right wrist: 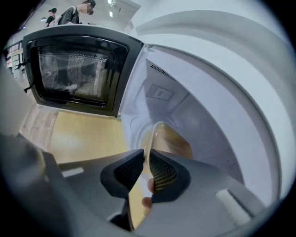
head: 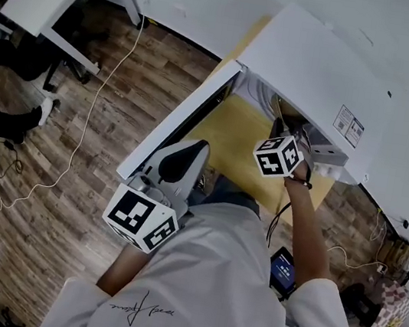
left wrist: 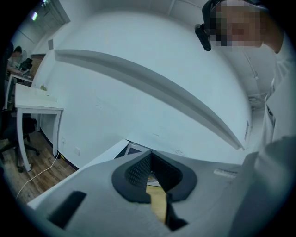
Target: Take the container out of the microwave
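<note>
Pinching the clear container (right wrist: 170, 139) by its rim, the right gripper (right wrist: 147, 162) sits inside the white microwave (right wrist: 175, 88). The left gripper (left wrist: 151, 162), lower middle, is a little open and empty.

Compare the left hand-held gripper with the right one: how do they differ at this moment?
The right hand-held gripper is shut on the rim of the container; the left hand-held gripper holds nothing, its jaws apart. The right one reaches into the microwave; the left one is outside it. Both have dark meshed pads.
</note>
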